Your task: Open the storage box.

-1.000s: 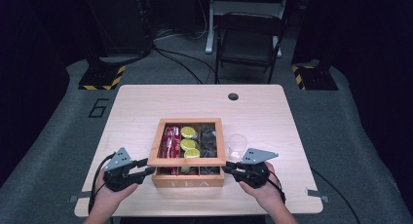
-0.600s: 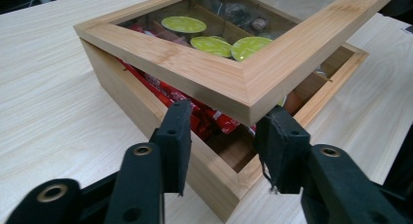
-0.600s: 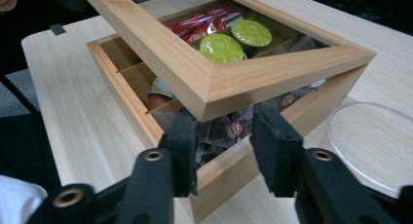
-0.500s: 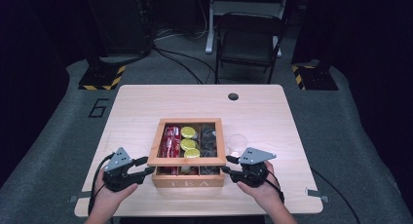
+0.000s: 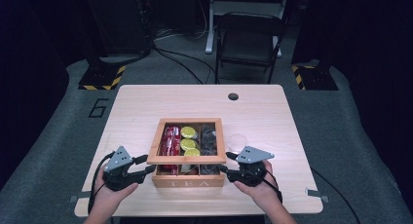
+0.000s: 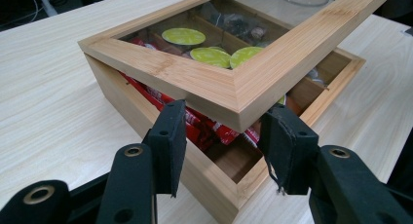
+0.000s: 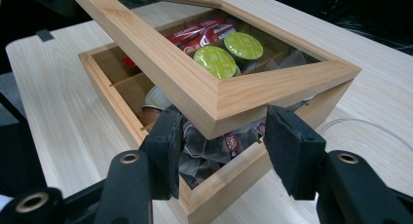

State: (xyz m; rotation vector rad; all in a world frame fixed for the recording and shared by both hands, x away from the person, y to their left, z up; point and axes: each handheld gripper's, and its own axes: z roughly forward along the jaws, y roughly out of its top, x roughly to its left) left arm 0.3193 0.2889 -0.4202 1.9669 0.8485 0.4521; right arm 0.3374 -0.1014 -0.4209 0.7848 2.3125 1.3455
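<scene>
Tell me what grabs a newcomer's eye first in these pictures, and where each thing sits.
A wooden tea box sits near the front edge of the table, its glass-paned lid tilted partly up. The left gripper and right gripper flank the lid's two front corners, jaws spread to either side of each corner. Through the pane show bright green capsules in the middle compartment and red packets in the left one.

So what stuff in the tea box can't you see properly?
- Front compartments of the tea box: high view, hidden under the raised lid frame.
- Red packets: left gripper view, print too blurred to read.
- Dark sachets: right gripper view, partly hidden by the lid corner.
</scene>
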